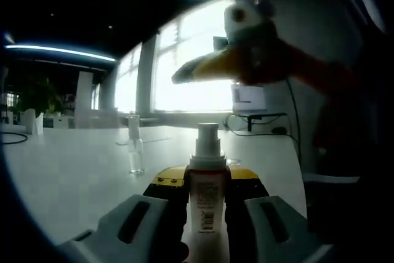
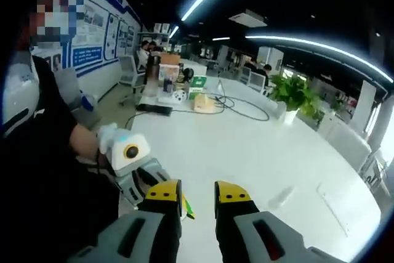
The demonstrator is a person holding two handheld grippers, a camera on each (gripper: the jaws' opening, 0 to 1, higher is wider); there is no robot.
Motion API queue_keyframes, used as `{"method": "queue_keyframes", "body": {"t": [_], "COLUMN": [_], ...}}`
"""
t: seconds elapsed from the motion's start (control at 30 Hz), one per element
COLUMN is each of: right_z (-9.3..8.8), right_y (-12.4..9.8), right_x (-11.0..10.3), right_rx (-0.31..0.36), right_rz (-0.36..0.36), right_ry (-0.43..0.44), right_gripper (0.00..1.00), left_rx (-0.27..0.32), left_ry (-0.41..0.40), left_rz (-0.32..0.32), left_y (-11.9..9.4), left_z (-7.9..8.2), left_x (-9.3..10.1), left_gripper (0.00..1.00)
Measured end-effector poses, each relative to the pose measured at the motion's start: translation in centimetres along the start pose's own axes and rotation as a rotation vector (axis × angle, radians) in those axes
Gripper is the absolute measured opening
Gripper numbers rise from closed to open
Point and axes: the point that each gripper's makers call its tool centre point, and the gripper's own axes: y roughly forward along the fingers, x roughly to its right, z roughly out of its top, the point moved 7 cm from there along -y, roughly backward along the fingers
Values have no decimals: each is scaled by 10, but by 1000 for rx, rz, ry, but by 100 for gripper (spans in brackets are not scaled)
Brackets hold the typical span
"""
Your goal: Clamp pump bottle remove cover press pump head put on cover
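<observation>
In the left gripper view, the left gripper (image 1: 206, 204) has its two jaws closed against the sides of the pump bottle (image 1: 207, 204), which stands upright between them on the white table (image 1: 74, 170). The pump head (image 1: 207, 141) is bare, with no cover on it. One small clear piece (image 1: 135, 146), maybe the cover, stands alone on the table, left of the bottle and farther away; what it contains I cannot tell. A blurred orange and grey shape (image 1: 258, 53) hangs above the bottle.

In the right gripper view, the right gripper (image 2: 198, 198) holds nothing, and its jaws stand a little apart. Far on the table are boxes (image 2: 178, 84), cables (image 2: 237, 106) and one potted plant (image 2: 292, 97).
</observation>
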Motion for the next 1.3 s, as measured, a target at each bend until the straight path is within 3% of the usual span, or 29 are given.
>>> {"method": "queue_keyframes", "body": {"t": [0.2, 0.4, 0.57, 0.77, 1.13, 1.3], "right_z": [-11, -8, -8, -10, -32, -44], "right_y": [-4, -12, -13, -26, -45, -57], "right_x": [-1, 1, -8, -6, -14, -19], "right_rx": [50, 143, 199, 296, 403, 452], "right_rz": [-38, -91, -136, -206, -323, -380], "right_ry": [55, 116, 85, 173, 190, 261], "right_gripper": [16, 16, 16, 16, 17, 17], "left_rx": [-1, -1, -2, -2, -3, -4], "left_ry": [2, 2, 1, 0, -1, -1], "left_rz": [-1, 0, 2, 2, 2, 6], "left_y": [0, 0, 0, 0, 0, 0], "left_z": [0, 0, 0, 1, 1, 1], "left_x": [1, 2, 2, 2, 2, 2], "left_gripper": [13, 13, 13, 13, 13, 13]}}
